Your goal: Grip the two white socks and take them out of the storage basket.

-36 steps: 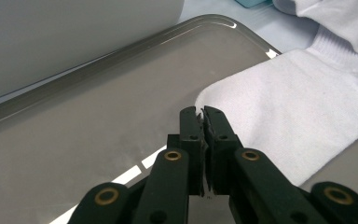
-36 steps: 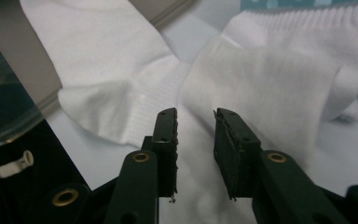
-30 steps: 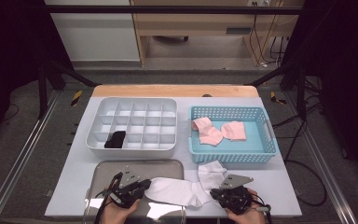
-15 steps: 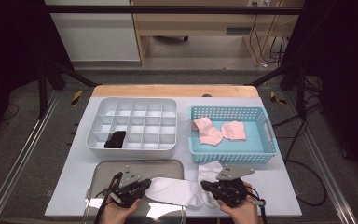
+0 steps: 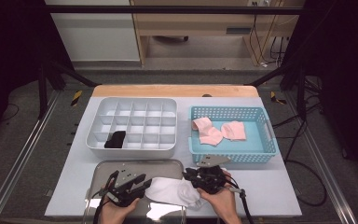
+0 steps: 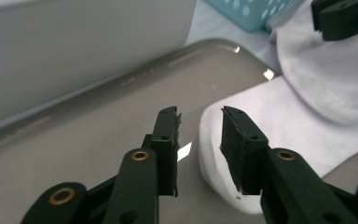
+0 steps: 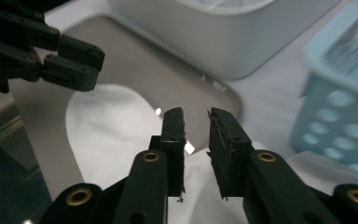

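- The left gripper [image 5: 142, 183] is hovering low over the metal tray [image 5: 103, 169] near the front edge of the surface [image 5: 279, 186], its fingers [image 6: 166, 140] standing partly apart; they have just been opening, and nothing is being pinched between them.
- In the left gripper view the rounded end of the white sock [image 6: 279, 116] is lying just under and beyond the right finger, with a clear gap showing between the pads.
- The right gripper [image 5: 190, 175] is sitting over the other end of the sock, its fingers [image 7: 175, 140] standing a little apart; they too have just been opening, and no cloth is being held between them, the sock lying below them.
- The white sock [image 5: 175, 191] is lying flat along the front edge of the surface, its left part resting on the tray and its right part spilling off the tray's right rim toward the person's right hand [image 5: 221, 200].
- Behind the tray, the white divided organizer [image 5: 168, 105] is standing toward the back left of the surface, with a dark rolled item [image 5: 115, 139] sitting in one of its front-row compartments.
- Just behind the right gripper, the blue basket [image 5: 270, 135] is standing toward the back right, holding pink socks [image 5: 216, 132].
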The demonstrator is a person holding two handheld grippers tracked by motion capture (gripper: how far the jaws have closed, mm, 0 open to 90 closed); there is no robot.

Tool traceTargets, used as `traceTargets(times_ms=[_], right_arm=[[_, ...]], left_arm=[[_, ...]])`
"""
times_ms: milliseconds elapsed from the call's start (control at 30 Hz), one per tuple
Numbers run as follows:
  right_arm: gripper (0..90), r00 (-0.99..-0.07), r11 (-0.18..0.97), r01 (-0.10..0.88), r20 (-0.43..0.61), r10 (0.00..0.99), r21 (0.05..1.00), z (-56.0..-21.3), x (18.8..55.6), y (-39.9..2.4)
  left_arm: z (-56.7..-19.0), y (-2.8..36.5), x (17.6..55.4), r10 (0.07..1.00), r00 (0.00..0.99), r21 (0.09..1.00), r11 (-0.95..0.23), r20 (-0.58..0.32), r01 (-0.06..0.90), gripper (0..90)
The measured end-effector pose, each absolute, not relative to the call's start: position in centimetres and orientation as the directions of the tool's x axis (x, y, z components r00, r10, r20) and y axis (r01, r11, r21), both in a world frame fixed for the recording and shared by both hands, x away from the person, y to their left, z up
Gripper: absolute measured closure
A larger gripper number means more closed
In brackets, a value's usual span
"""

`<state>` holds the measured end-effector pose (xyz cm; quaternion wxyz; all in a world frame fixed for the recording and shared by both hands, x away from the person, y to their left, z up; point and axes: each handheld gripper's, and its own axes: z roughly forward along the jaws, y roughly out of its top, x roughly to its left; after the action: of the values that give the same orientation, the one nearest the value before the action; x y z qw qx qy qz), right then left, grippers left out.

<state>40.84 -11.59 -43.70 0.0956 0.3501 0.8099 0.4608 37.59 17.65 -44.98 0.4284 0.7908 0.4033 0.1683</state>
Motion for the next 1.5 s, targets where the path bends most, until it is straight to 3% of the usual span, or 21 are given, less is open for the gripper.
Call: traceTargets(times_ms=[233,467,600,733,833,1000,1200,1500], right_arm=[[72.6,-0.667,0.285,0.46,0.116,0.736,0.841,-42.0,40.1,-16.3],[68.3,-0.556,0.26,0.551,0.117,0.823,0.793,-44.9,40.7,-20.1],[67.3,-0.56,0.256,0.561,0.133,0.817,0.787,-45.4,41.2,-20.1],[73.4,-0.572,0.274,0.571,0.136,0.809,0.774,-45.7,41.3,-19.7],[80.7,-0.581,0.283,0.584,0.148,0.8,0.761,-46.0,41.5,-19.7],[89.0,-0.594,0.302,0.602,0.162,0.788,0.739,-46.1,41.4,-19.5],[89.5,-0.595,0.285,0.593,0.171,0.786,0.753,-45.5,41.0,-19.9],[89.3,-0.627,0.292,0.597,0.207,0.751,0.747,-44.7,38.5,-19.3]], left_arm=[[-43.3,15.9,36.9,0.751,0.656,0.824,-0.321,-0.079,0.467,59.6],[-44.3,11.1,37.3,0.709,0.695,0.783,-0.364,-0.118,0.504,60.0],[-45.3,8.8,37.3,0.692,0.711,0.751,-0.404,-0.122,0.522,60.4],[-46.2,7.4,37.0,0.687,0.718,0.725,-0.438,-0.113,0.532,60.1],[-46.8,6.9,36.9,0.703,0.706,0.713,-0.451,-0.086,0.536,66.9],[-46.8,6.7,36.9,0.706,0.701,0.716,-0.437,-0.103,0.545,85.3],[-46.4,7.6,36.9,0.688,0.715,0.737,-0.418,-0.126,0.532,86.9],[-44.6,13.0,37.3,0.718,0.679,0.746,-0.367,-0.153,0.555,86.6]])
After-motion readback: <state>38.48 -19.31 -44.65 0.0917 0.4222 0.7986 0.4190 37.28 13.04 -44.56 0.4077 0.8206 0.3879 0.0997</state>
